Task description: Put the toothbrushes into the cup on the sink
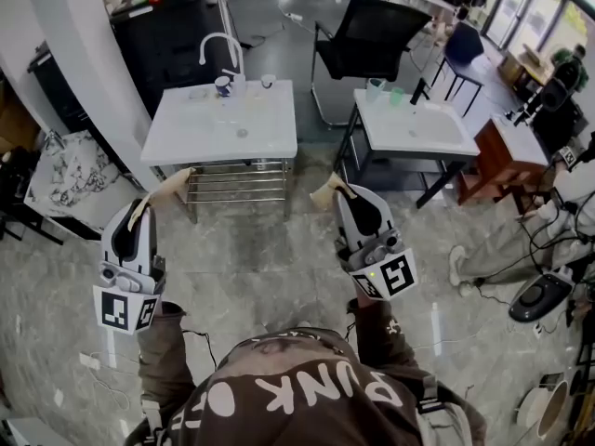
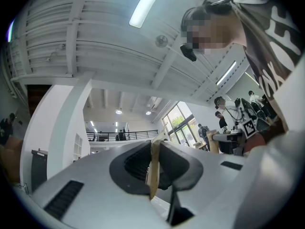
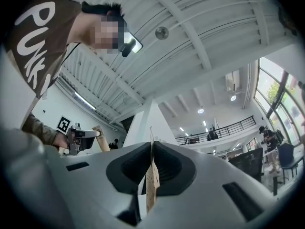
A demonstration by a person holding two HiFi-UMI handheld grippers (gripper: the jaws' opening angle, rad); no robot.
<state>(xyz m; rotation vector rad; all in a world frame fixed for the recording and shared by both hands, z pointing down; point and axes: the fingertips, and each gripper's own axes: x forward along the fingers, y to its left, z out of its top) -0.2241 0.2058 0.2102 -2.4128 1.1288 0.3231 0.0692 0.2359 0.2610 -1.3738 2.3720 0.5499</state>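
Plainly, left gripper (image 1: 175, 178): was pressed together, empty.
right gripper (image 1: 327, 191): was pressed together, empty.
shirt (image 1: 307, 393) print: read "PUNK".

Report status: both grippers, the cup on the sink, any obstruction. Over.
Left gripper shut, empty. Right gripper shut, empty. White rectangular sink ahead, untouched, small cups at its back edge; toothbrushes not discernible. No obstruction seen between.

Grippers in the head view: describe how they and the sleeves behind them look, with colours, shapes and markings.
The left gripper and right gripper match: white tapering shells with a black inset on top and tan strips at the jaw tips. Each ends in a cube of black-and-white square markers. The sleeves are brown, like the top with white lettering.
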